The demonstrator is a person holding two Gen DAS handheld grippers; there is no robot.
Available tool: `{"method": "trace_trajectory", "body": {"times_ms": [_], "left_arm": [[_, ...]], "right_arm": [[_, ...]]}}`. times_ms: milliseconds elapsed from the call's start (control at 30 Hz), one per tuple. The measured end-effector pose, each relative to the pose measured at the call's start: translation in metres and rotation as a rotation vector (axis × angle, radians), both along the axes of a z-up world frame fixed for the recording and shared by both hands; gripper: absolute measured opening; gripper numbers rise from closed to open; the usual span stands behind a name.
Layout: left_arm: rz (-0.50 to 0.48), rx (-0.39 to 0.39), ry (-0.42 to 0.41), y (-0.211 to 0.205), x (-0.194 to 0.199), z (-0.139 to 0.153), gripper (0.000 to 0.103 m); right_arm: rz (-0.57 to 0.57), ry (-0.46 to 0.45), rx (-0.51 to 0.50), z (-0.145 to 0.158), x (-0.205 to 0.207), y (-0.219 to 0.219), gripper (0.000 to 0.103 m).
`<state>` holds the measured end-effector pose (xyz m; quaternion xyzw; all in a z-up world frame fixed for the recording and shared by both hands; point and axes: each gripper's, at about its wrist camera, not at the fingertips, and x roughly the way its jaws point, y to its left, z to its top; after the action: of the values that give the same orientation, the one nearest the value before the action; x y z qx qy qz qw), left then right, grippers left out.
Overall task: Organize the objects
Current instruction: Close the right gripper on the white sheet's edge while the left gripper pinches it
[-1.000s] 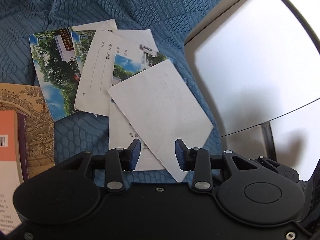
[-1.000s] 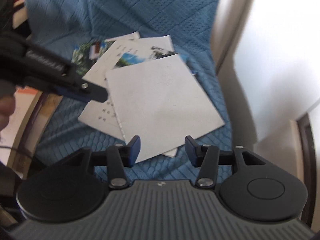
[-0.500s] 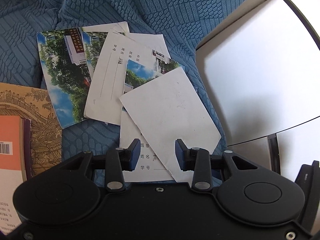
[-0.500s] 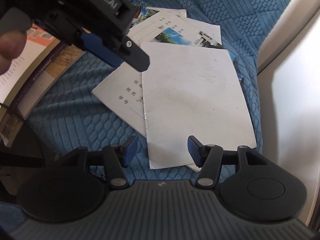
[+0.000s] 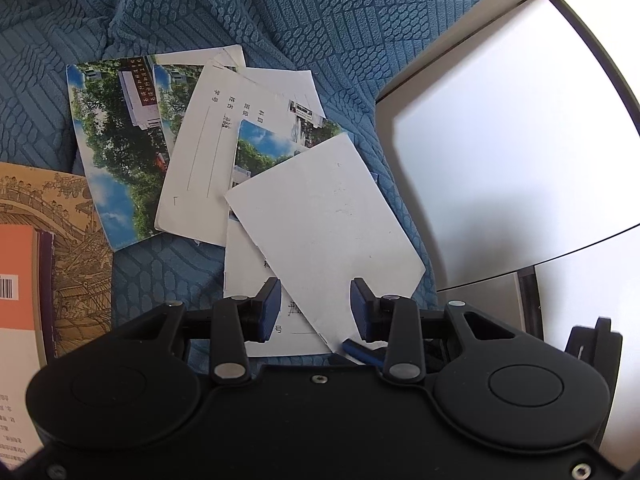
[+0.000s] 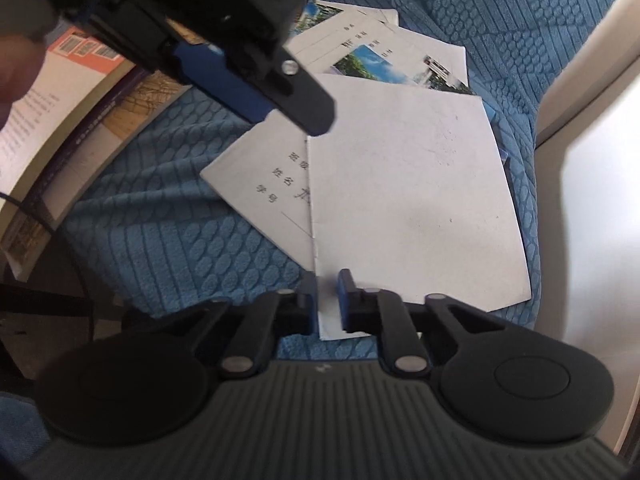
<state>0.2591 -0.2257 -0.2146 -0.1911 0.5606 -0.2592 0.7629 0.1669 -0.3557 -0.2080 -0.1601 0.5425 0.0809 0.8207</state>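
The right claw (image 6: 328,300) has just snapped nearly closed: a second ago its jaws stood spread either side of the near corner of the plain white booklet (image 6: 412,200), and now they pinch that corner between the blue pads. It also came down and rolled at the wrist to line up with the edge. In the left wrist view a blue pad tip of it shows at that same corner.

The left claw (image 5: 316,312) has not shifted. It hangs over the pile with its jaws partly spread and nothing between the pads; the white booklet merely lies under it.

The booklet is on top of a loose heap of thin booklets (image 5: 200,160), some white with lined name fields and some with a printed photo of trees and a building. They are fanned over a blue quilted cloth (image 5: 280,20). Beside the heap, to its left, lies a thicker book with an orange back cover (image 5: 16,272) on another with a brown drawn cover.

My reading is that the top booklet is now gripped and ready to be lifted off and squared into a stack. Held by one corner, such a thin thing may droop or drag the one beneath it.
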Motion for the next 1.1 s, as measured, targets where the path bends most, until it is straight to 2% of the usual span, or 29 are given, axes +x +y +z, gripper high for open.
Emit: {"method": "trace_trajectory", "body": {"times_ms": [200,267,400,567,700,800,867,967,1100], "left_arm": [[-0.005,-0.026,0.016,-0.002,0.0,0.0,0.035],[-0.002,-0.041,0.024,-0.004,0.0,-0.001,0.04],[0.019,-0.102,0.075,-0.008,0.006,-0.01,0.046],[0.047,-0.195,0.158,-0.019,0.016,-0.026,0.047],[0.06,-0.25,0.194,-0.033,0.021,-0.036,0.045],[0.075,-0.28,0.244,-0.04,0.023,-0.049,0.035],[0.094,-0.282,0.272,-0.044,0.024,-0.058,0.018],[0.113,-0.278,0.275,-0.048,0.023,-0.064,0.006],[0.091,-0.278,0.267,-0.053,0.021,-0.062,0.002]], "right_arm": [[-0.04,-0.083,0.004,0.022,-0.008,-0.003,0.004],[-0.054,-0.114,0.007,0.032,-0.01,-0.006,0.004],[-0.067,-0.162,0.008,0.048,-0.011,-0.01,0.004],[-0.069,-0.191,0.019,0.057,-0.01,-0.015,0.003],[-0.071,-0.197,0.027,0.057,-0.009,-0.016,0.003],[-0.076,-0.206,0.028,0.058,-0.012,-0.017,0.003],[-0.089,-0.21,0.046,0.06,-0.014,-0.02,0.004],[-0.128,-0.218,0.11,0.063,-0.02,-0.029,0.005],[-0.234,-0.21,0.228,0.072,-0.027,-0.049,0.006]]}}
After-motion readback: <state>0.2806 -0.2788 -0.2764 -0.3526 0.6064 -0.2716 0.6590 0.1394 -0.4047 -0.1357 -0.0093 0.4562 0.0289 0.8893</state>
